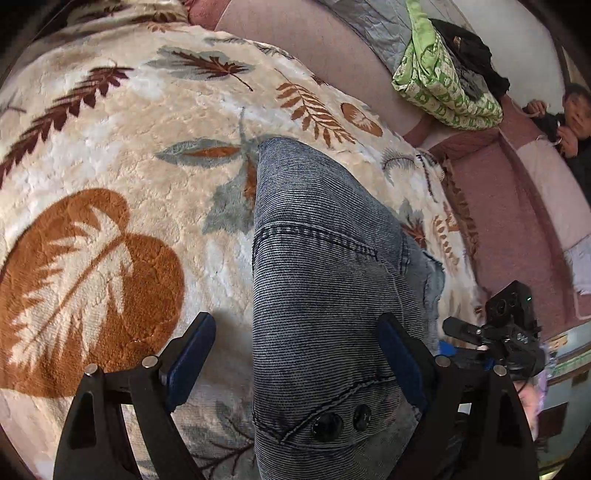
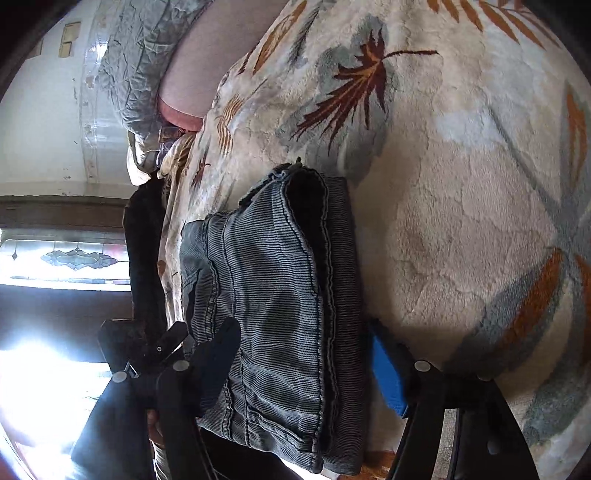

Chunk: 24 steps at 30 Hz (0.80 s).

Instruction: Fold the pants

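Grey-blue corduroy pants [image 1: 317,280] lie folded in a narrow stack on a cream leaf-patterned blanket [image 1: 122,177]. My left gripper [image 1: 295,354] is open just above the pants, its blue pads [image 1: 192,354] wide on either side of the stack near two dark buttons [image 1: 327,426]. In the right wrist view the pants [image 2: 273,295] show their layered edges and waistband. My right gripper [image 2: 303,362] is open and straddles the folded stack, one blue pad [image 2: 388,376] on the blanket side. The other gripper [image 1: 509,332] shows at the right of the left wrist view.
A green patterned cloth [image 1: 439,81] and a grey quilt [image 1: 369,33] lie at the far side of the bed. A person [image 1: 576,118] sits at the far right by a pink bedspread [image 1: 498,206]. A bright window [image 2: 66,258] is left of the bed edge.
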Available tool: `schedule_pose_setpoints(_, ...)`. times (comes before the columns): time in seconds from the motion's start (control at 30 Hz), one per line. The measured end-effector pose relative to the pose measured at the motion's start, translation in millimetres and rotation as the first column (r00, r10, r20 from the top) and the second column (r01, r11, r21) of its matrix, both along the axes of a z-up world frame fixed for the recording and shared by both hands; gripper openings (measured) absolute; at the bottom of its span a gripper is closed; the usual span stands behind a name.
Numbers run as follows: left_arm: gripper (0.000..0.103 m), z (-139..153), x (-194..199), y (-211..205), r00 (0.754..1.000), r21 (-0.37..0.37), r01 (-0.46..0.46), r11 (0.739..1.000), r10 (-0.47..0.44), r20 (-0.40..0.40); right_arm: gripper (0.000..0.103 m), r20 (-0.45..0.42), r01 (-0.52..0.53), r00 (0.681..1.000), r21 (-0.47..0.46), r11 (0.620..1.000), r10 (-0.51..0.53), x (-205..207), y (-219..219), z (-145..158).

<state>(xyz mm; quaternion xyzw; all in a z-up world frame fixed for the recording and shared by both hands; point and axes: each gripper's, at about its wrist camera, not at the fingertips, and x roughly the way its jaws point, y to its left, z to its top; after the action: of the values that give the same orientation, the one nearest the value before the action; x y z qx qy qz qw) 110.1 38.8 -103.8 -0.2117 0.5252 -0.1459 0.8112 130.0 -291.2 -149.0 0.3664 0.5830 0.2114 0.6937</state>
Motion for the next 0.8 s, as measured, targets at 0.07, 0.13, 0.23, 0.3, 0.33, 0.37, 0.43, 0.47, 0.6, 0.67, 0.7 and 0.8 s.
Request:
schedule_pose_setpoints(0.07, 0.088, 4.2, -5.4, -16.6, 0.999, 0.161, 0.015, 0.987, -0.023, 0.048, 0.072, 0.005, -0.005, 1.0, -0.017, 1.0, 0.005, -0.9, 3.0, 0.0)
schedule_pose_setpoints(0.13, 0.088, 6.4, -9.2, -25.6, 0.996, 0.222, 0.007, 0.975, -0.026, 0.083, 0.072, 0.002, -0.011, 1.0, -0.038, 0.999, 0.011, 0.3, 6.9, 1.1)
schedule_pose_setpoints(0.23, 0.087, 8.5, -8.6, -27.4, 0.994, 0.254, -0.003, 0.967, -0.025, 0.106, 0.072, 0.003, -0.024, 1.0, -0.08, 0.997, 0.024, 2.6, 14.5, 2.7)
schedule_pose_setpoints(0.3, 0.076, 7.6, -6.9, -29.8, 0.993, 0.26, 0.023, 0.965, -0.052, 0.104, 0.071, 0.009, -0.031, 0.999, -0.107, 0.994, 0.032, 3.7, 19.3, 3.9)
schedule_pose_setpoints(0.33, 0.073, 7.5, -6.3, -29.8, 0.993, 0.256, 0.032, 0.966, -0.061, 0.105, 0.068, 0.013, -0.031, 0.999, -0.119, 0.992, 0.032, 3.9, 21.0, 4.4)
schedule_pose_setpoints(0.37, 0.069, 7.9, -5.6, -30.4, 0.992, 0.255, 0.04, 0.966, -0.069, 0.106, 0.064, 0.016, -0.037, 0.999, -0.139, 0.99, 0.039, 3.9, 23.0, 5.0)
schedule_pose_setpoints(0.43, 0.058, 8.4, -5.0, -35.2, 0.99, 0.262, 0.059, 0.963, -0.091, 0.11, 0.045, 0.022, -0.048, 0.998, -0.172, 0.984, 0.052, 3.7, 26.4, 6.2)
schedule_pose_setpoints(0.47, 0.054, 9.6, -5.2, -38.0, 0.989, 0.275, 0.059, 0.96, -0.094, 0.117, 0.04, 0.029, -0.055, 0.998, -0.183, 0.982, 0.061, 2.7, 27.6, 7.3)
schedule_pose_setpoints(0.6, 0.026, 17.4, -9.2, -39.5, 0.984, 0.307, 0.052, 0.95, -0.101, 0.147, 0.027, 0.101, -0.072, 0.99, -0.266, 0.961, 0.102, -1.7, 43.3, 27.2)
schedule_pose_setpoints(0.67, 0.023, 26.7, -11.4, -36.9, 0.98, 0.306, 0.045, 0.951, -0.101, 0.172, 0.026, 0.16, -0.078, 0.979, -0.282, 0.956, 0.128, -3.3, 51.6, 46.7)
schedule_pose_setpoints(0.7, 0.023, 32.4, -11.7, -35.5, 0.978, 0.31, 0.038, 0.95, -0.099, 0.184, 0.025, 0.187, -0.087, 0.972, -0.289, 0.953, 0.146, -2.7, 55.8, 57.9)
schedule_pose_setpoints(0.8, 0.022, 61.1, -8.4, -27.8, 0.96, 0.329, -0.022, 0.944, -0.072, 0.27, 0.025, 0.279, -0.105, 0.939, -0.329, 0.939, 0.203, 4.4, 74.2, 95.2)
